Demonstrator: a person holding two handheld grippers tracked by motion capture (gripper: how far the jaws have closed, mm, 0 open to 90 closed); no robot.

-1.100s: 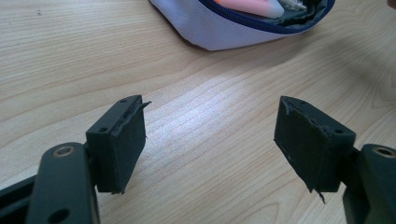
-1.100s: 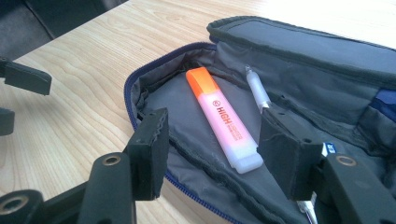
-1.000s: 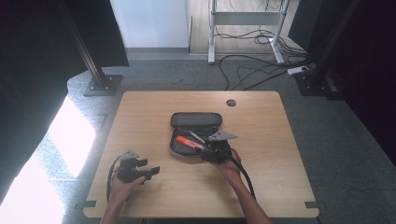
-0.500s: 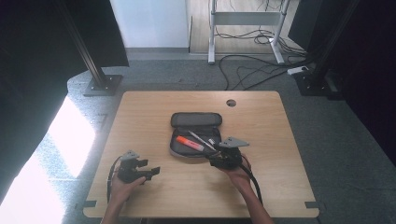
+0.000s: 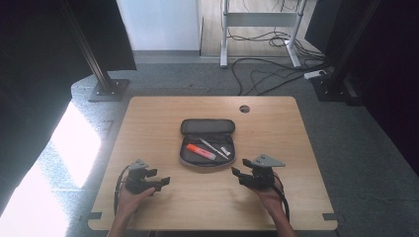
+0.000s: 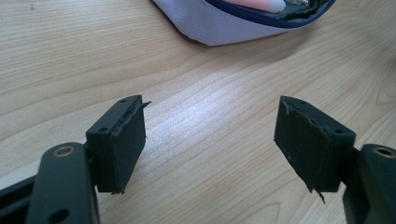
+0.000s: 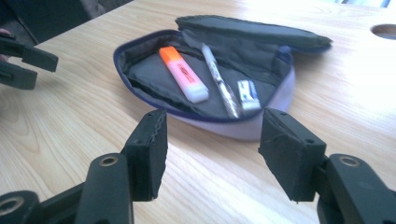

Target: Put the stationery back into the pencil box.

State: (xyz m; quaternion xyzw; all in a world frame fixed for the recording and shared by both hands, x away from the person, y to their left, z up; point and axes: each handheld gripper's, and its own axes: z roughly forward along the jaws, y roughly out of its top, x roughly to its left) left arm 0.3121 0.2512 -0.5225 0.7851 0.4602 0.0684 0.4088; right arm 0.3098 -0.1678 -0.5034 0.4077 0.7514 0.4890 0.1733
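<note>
An open pencil case [image 5: 206,141] lies mid-table, lid folded back. Inside it rest an orange highlighter [image 7: 183,73], a pen [image 7: 218,87] and a small white eraser [image 7: 248,91]. My right gripper [image 5: 238,174] sits just right of and nearer than the case, open, with nothing between its jaws; in the right gripper view [image 7: 210,151] the case lies directly ahead. My left gripper [image 5: 165,180] rests at the front left of the table, open and empty. Its own view [image 6: 210,140] has bare wood between the jaws and the case's pale edge [image 6: 233,29] at the top.
A round cable hole [image 5: 244,108] is cut in the table's far right part. The wooden tabletop [image 5: 148,123] ends close behind both hands. Cables and stand legs lie on the floor beyond the table. The other gripper's fingers [image 7: 28,58] appear at the left of the right gripper view.
My right gripper has drawn back from the case's near right corner toward the front of the table. The left gripper has stayed put.
</note>
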